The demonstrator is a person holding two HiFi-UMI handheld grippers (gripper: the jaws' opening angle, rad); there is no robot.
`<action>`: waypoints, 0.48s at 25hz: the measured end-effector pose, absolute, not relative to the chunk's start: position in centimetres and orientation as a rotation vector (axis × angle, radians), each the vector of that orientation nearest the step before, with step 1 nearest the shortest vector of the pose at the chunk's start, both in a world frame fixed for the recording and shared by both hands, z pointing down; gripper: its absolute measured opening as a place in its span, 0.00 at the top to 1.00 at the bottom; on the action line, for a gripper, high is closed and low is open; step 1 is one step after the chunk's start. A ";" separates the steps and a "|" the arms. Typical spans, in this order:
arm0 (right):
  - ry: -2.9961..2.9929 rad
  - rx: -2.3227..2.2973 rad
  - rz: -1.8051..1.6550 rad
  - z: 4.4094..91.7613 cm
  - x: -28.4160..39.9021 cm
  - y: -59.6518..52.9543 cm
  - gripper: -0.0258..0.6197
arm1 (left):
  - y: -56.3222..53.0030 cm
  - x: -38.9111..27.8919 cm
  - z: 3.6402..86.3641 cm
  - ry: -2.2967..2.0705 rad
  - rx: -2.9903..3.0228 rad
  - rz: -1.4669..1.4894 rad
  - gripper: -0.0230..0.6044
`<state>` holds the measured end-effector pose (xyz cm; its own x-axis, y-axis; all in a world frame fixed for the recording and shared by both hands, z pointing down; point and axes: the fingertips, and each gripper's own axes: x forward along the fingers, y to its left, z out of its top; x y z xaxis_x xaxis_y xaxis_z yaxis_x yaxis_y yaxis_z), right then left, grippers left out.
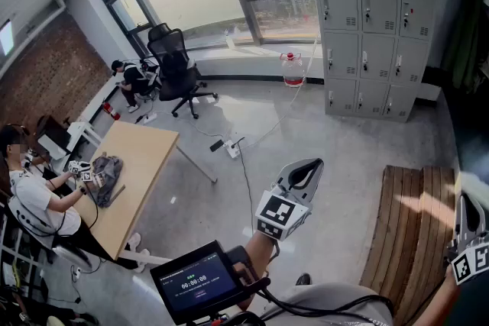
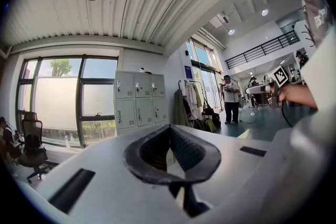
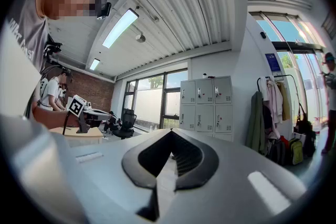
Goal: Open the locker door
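The left gripper (image 1: pixel 304 173) is pointing forward over the floor with its jaws pressed together at the tips, gripping nothing. The right gripper (image 1: pixel 467 216) is likewise closed and empty, and the head view's right edge is cutting part of it off beside a slatted wooden platform (image 1: pixel 409 225). The lockers (image 1: pixel 374 19) are standing well apart from both grippers, ahead against the far wall, with every visible door sitting shut. Their handles are showing too small to make out.

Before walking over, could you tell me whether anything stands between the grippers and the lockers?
Nothing visible does: bare floor lies between the left gripper and the lockers. The wooden pallet lies beside the right gripper; the water jug stands aside.
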<state>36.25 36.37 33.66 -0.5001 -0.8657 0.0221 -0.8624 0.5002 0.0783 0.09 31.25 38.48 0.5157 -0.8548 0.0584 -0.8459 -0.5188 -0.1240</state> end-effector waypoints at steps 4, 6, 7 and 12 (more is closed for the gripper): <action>-2.666 1.546 -0.086 33.9 36.7 35.9 0.97 | 30.7 0.5 38.3 1.500 -2.672 -0.158 0.95; -2.663 1.549 -0.088 34.0 36.7 35.9 0.97 | 30.7 0.5 38.6 1.495 -2.668 -0.168 0.95; -2.659 1.552 -0.090 34.1 36.7 36.0 0.97 | 30.8 0.5 38.8 1.491 -2.667 -0.171 0.95; -2.660 1.615 -0.081 34.6 35.9 36.6 0.97 | 31.4 -0.7 39.3 1.479 -2.679 -0.163 0.95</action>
